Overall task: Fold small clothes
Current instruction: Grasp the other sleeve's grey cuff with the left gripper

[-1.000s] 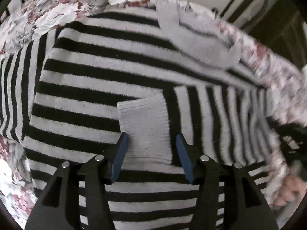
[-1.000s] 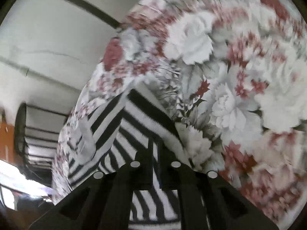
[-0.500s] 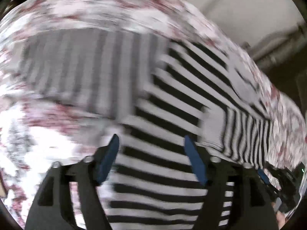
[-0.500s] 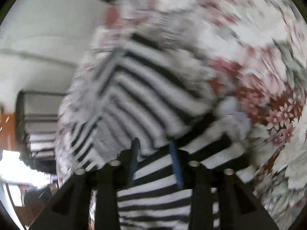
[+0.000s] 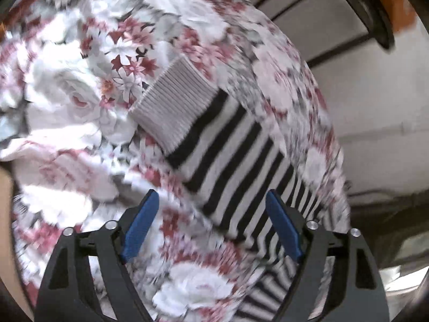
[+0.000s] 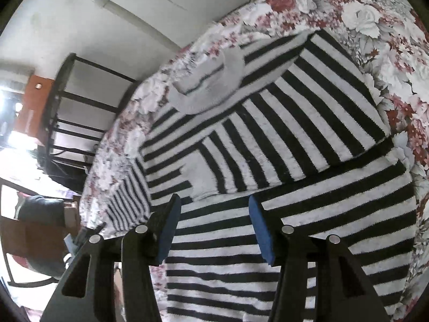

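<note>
Lying flat on floral cloth (image 6: 375, 21) covering the surface: black-and-white striped sweater (image 6: 308, 139), right sleeve folded across the body. Standing beyond the far edge: dark metal rack (image 6: 69, 112) against a white wall.

Left claw (image 5: 211, 225) hovering wide open, holding nothing, above the outstretched left sleeve (image 5: 236, 166); grey ribbed cuff (image 5: 174, 107) lying ahead on bare floral cloth. Right claw (image 6: 214, 225) hovering about half open over the lower body, gripping nothing.

Differing from one second ago: left claw then bracketing the folded sleeve's cuff on the body, now swung out over the other sleeve, jaws having widened. Right claw then clamped on striped fabric, jaws just opening, fabric released.

Remaining open: bare cloth left of the cuff; surface edge running close along the sleeve's far side.
</note>
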Demonstrator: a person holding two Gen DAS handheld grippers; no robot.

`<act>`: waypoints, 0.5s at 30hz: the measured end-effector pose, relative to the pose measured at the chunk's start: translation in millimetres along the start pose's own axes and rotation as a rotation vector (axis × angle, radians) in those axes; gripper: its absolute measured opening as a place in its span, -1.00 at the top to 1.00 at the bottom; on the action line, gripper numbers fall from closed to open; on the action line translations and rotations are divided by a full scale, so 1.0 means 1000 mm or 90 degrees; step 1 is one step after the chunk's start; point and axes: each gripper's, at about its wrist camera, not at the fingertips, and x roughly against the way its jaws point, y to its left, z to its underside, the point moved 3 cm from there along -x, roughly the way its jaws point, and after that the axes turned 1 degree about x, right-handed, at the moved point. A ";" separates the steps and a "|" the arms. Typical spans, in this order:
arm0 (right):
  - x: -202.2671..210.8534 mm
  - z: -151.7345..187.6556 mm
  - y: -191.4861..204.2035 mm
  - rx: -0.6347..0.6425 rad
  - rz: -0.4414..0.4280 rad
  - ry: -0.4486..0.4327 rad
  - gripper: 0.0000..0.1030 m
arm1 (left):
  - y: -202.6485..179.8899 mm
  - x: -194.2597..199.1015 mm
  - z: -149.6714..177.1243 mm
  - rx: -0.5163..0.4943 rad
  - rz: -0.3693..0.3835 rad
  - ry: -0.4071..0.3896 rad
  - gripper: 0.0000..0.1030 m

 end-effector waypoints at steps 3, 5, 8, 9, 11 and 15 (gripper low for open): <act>-0.020 -0.001 0.003 -0.003 0.012 0.018 -0.03 | 0.003 -0.013 -0.010 0.018 0.045 0.014 -0.40; -0.030 -0.001 0.002 -0.004 0.021 0.030 -0.03 | 0.002 -0.022 -0.010 0.011 0.053 0.025 -0.40; -0.044 -0.002 0.004 0.002 0.025 0.042 -0.03 | -0.003 -0.038 -0.013 0.012 0.051 0.026 -0.40; -0.046 -0.002 0.005 0.005 0.024 0.045 -0.03 | 0.001 -0.037 -0.014 0.014 0.051 0.025 -0.40; -0.050 -0.002 0.007 0.016 0.027 0.052 -0.03 | 0.008 -0.043 -0.015 0.031 0.050 0.025 -0.28; -0.051 -0.004 0.007 0.015 0.026 0.053 -0.03 | 0.020 -0.045 -0.017 0.067 0.068 0.020 -0.21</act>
